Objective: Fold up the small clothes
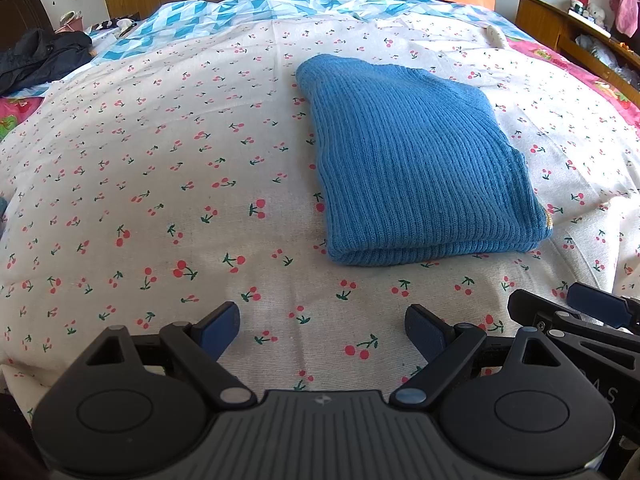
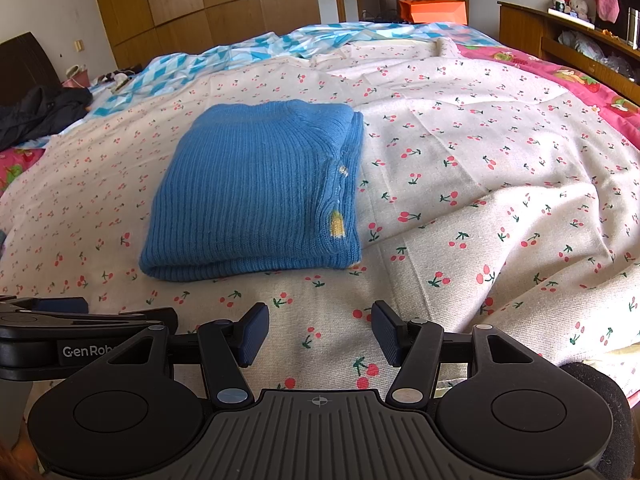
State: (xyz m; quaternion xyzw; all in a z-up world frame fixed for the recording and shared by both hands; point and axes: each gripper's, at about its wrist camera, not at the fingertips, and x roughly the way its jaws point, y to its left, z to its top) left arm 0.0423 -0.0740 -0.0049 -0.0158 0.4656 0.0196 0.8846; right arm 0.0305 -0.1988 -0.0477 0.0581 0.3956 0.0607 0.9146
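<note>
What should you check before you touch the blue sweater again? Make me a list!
1. Left gripper open and empty: ok.
2. Right gripper open and empty: ok.
3. Blue sweater folded into a tidy block: ok; folded edge faces the grippers.
4. Sweater lying flat on the cherry-print sheet: ok.
5. Neither gripper touching the sweater: ok; both are short of it.
6. Layers inside the fold smooth: cannot tell, they are hidden.
</note>
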